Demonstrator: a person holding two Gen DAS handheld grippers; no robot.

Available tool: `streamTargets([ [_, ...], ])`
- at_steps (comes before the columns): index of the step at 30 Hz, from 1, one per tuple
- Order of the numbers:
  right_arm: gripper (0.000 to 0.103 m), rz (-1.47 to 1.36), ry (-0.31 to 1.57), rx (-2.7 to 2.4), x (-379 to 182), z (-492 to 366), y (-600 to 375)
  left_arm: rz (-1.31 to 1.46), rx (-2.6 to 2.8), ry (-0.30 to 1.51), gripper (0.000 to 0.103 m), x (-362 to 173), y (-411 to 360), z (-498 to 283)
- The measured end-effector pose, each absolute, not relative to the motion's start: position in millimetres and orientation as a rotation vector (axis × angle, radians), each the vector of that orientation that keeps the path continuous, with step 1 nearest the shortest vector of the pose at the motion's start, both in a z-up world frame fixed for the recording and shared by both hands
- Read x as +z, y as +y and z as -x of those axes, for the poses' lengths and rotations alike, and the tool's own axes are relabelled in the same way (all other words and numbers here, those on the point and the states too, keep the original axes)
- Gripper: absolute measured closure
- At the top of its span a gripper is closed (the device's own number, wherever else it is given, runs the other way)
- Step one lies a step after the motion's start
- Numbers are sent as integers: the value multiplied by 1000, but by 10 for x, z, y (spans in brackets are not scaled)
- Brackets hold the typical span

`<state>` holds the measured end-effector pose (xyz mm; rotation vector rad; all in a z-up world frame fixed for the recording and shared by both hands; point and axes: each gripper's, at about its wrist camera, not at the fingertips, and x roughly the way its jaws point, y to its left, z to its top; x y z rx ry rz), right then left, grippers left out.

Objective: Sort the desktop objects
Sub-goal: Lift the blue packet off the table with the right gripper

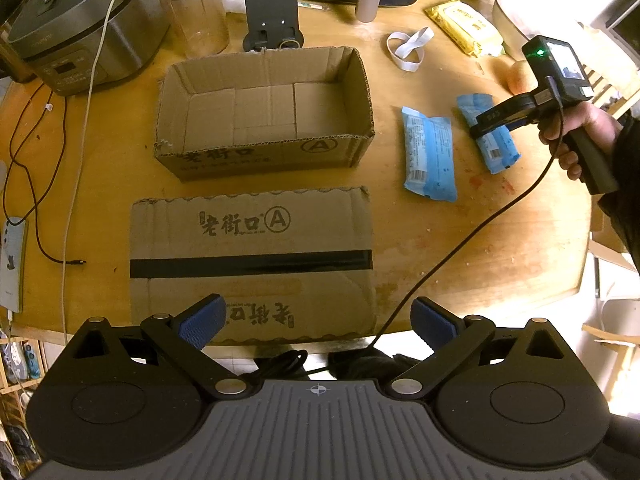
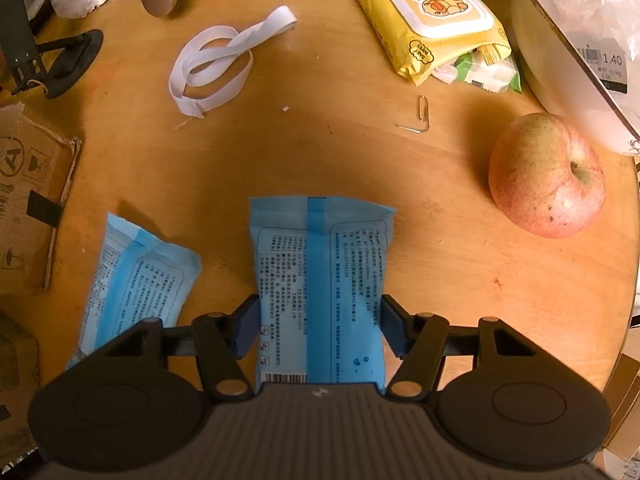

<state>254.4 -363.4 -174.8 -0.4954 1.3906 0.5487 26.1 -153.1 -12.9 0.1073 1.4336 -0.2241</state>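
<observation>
Two blue wipe packets lie on the wooden table. My right gripper (image 2: pixel 319 326) straddles the right packet (image 2: pixel 320 276), its blue pads against both sides; in the left wrist view it (image 1: pixel 486 124) sits over that packet (image 1: pixel 490 136). The other packet (image 2: pixel 136 276) lies just left of it, also in the left wrist view (image 1: pixel 430 152). An open empty cardboard box (image 1: pixel 264 112) stands mid-table, with a flat cardboard lid (image 1: pixel 252 260) in front. My left gripper (image 1: pixel 318 326) is open and empty over the lid's near edge.
An apple (image 2: pixel 546 176), a yellow wipes pack (image 2: pixel 432 12), a white elastic band (image 2: pixel 216 64) and a bent paperclip (image 2: pixel 418 116) lie beyond the packets. A rice cooker (image 1: pixel 76 36), a clear jar (image 1: pixel 196 8), cables (image 1: pixel 36 184) and a phone (image 1: pixel 12 264) are at left.
</observation>
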Motion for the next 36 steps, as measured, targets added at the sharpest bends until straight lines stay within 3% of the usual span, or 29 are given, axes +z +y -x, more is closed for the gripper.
streamTargets([
  [36,43,464,1403,468,-948,-2755,-3522,-94,-230,1419,2,-92,-1438,-236],
])
